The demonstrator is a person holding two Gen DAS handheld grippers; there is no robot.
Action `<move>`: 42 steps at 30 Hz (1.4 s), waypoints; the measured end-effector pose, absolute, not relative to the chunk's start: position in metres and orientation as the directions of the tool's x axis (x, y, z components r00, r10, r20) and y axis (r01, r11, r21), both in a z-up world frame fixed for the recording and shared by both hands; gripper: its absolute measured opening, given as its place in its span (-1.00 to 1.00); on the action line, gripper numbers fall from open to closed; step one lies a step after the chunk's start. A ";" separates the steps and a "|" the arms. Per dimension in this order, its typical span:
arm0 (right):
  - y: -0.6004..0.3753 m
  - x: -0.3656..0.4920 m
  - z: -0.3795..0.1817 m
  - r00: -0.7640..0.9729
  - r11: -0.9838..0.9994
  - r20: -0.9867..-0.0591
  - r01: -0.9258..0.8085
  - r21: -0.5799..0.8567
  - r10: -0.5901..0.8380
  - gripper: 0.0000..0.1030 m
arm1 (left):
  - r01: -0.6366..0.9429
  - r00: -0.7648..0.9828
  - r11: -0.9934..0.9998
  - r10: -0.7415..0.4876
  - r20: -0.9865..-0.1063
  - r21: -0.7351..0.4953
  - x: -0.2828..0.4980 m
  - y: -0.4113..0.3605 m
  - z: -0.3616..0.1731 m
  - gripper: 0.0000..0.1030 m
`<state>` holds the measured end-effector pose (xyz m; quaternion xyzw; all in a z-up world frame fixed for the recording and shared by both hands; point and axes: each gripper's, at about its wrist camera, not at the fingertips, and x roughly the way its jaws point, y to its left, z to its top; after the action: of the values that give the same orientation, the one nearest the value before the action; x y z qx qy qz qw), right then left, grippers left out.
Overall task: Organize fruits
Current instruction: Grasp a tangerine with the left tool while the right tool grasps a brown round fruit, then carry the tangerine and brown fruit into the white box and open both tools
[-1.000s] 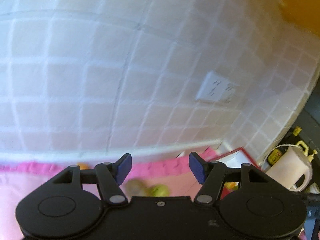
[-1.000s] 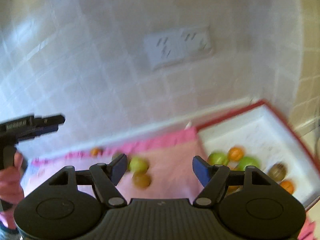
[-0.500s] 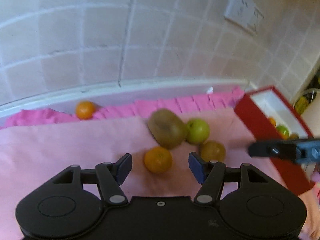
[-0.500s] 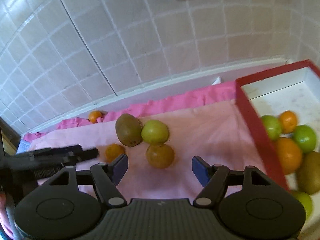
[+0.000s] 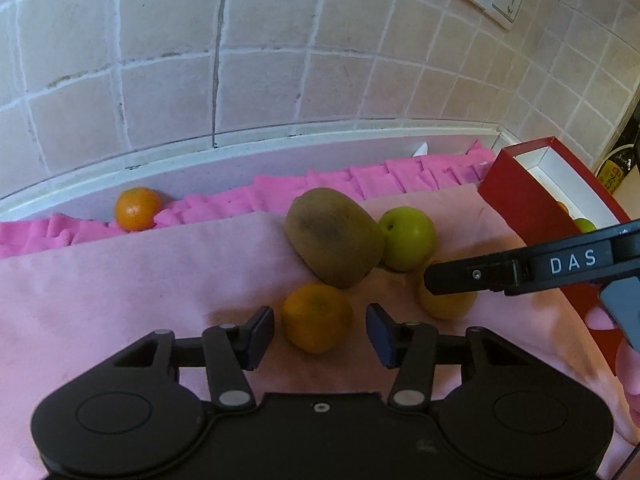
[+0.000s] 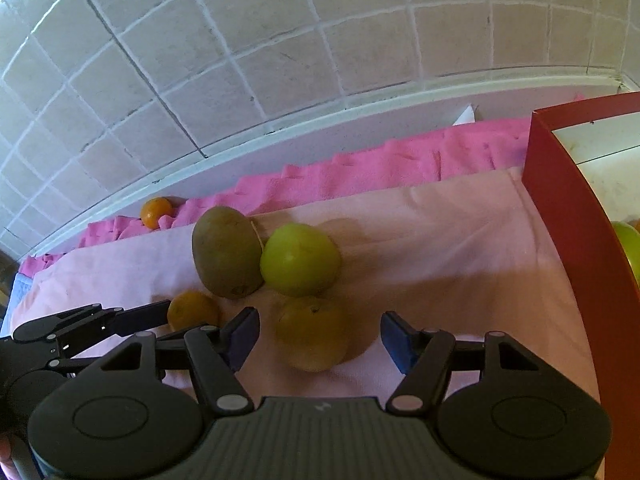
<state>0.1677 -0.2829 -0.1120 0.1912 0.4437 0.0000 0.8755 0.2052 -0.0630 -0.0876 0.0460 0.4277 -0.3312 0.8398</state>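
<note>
Now the left gripper [image 5: 320,330], jaws just closing, straddles an untouched orange [image 5: 316,317] at lower centre; the right gripper [image 6: 316,336] gapes around a yellowish fruit [image 6: 312,332].

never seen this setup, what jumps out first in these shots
A cluster of fruit on the pink cloth: a big brown kiwi touching a green apple. The left gripper straddles an orange, pads not touching. A red box stands at right.
</note>
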 end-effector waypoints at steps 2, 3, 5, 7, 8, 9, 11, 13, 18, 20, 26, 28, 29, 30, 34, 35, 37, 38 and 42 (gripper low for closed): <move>-0.284 0.169 -0.111 0.606 0.926 -0.776 0.168 0.338 0.174 0.34 | 0.594 0.416 0.778 -0.515 -0.749 -0.205 0.206 -0.065 -0.088 0.16; -0.284 0.169 -0.110 0.606 0.926 -0.776 0.169 0.338 0.173 0.34 | 0.593 0.416 0.779 -0.515 -0.749 -0.206 0.207 -0.065 -0.089 0.16; -0.284 0.169 -0.110 0.605 0.927 -0.776 0.164 0.339 0.177 0.34 | 0.593 0.417 0.779 -0.514 -0.749 -0.204 0.207 -0.066 -0.089 0.16; -0.283 0.170 -0.112 0.599 0.926 -0.780 0.163 0.339 0.180 0.28 | 0.593 0.418 0.781 -0.508 -0.753 -0.198 0.207 -0.066 -0.090 0.05; -0.283 0.171 -0.114 0.595 0.925 -0.782 0.162 0.345 0.187 0.24 | 0.590 0.418 0.783 -0.504 -0.756 -0.195 0.208 -0.067 -0.091 -0.09; -0.283 0.171 -0.116 0.591 0.922 -0.783 0.163 0.352 0.195 0.16 | 0.588 0.419 0.785 -0.500 -0.758 -0.193 0.209 -0.067 -0.091 -0.10; -0.283 0.172 -0.120 0.589 0.915 -0.782 0.170 0.365 0.203 0.15 | 0.585 0.419 0.786 -0.504 -0.755 -0.200 0.210 -0.065 -0.092 -0.10; -0.283 0.174 -0.121 0.590 0.914 -0.782 0.174 0.366 0.201 0.15 | 0.582 0.419 0.787 -0.507 -0.753 -0.206 0.210 -0.065 -0.092 -0.10; -0.282 0.176 -0.120 0.591 0.921 -0.782 0.162 0.355 0.198 -0.10 | 0.573 0.421 0.789 -0.514 -0.747 -0.220 0.211 -0.063 -0.092 -0.11; -0.282 0.175 -0.118 0.593 0.922 -0.779 0.151 0.358 0.206 -0.17 | 0.569 0.420 0.790 -0.517 -0.746 -0.227 0.211 -0.061 -0.092 -0.11; -0.281 0.164 -0.111 0.596 0.921 -0.776 0.153 0.359 0.204 -0.20 | 0.558 0.438 0.799 -0.513 -0.738 -0.225 0.208 -0.054 -0.081 -0.12; -0.283 0.157 -0.104 0.605 0.918 -0.770 0.158 0.364 0.201 -0.20 | 0.558 0.454 0.802 -0.512 -0.729 -0.216 0.203 -0.051 -0.072 -0.12; -0.284 0.152 -0.098 0.614 0.916 -0.763 0.159 0.368 0.201 -0.20 | 0.558 0.464 0.803 -0.512 -0.723 -0.210 0.200 -0.049 -0.067 -0.12; -0.285 0.147 -0.094 0.623 0.914 -0.756 0.159 0.372 0.199 -0.20 | 0.557 0.472 0.805 -0.510 -0.719 -0.206 0.198 -0.048 -0.063 -0.11; -0.293 0.121 -0.069 0.669 0.913 -0.721 0.162 0.376 0.178 -0.20 | 0.556 0.528 0.814 -0.503 -0.684 -0.170 0.179 -0.043 -0.037 -0.11; -0.297 0.113 -0.060 0.684 0.912 -0.709 0.162 0.377 0.171 -0.20 | 0.559 0.539 0.813 -0.506 -0.673 -0.163 0.175 -0.042 -0.029 -0.11; -0.305 0.098 -0.045 0.710 0.914 -0.687 0.162 0.372 0.153 -0.20 | 0.567 0.561 0.810 -0.514 -0.649 -0.151 0.169 -0.041 -0.014 -0.11; -0.310 0.090 -0.037 0.723 0.916 -0.677 0.164 0.367 0.141 -0.20 | 0.572 0.578 0.808 -0.519 -0.630 -0.141 0.165 -0.041 -0.003 -0.11; -0.331 0.057 -0.008 0.772 0.914 -0.630 0.187 0.359 0.089 -0.20 | 0.601 0.636 0.794 -0.545 -0.547 -0.093 0.152 -0.050 0.041 -0.11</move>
<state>0.0569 -0.3305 -0.0075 0.2054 0.3369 -0.0267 0.9185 0.1518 -0.0504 0.0411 0.0489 0.2857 -0.3170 0.9030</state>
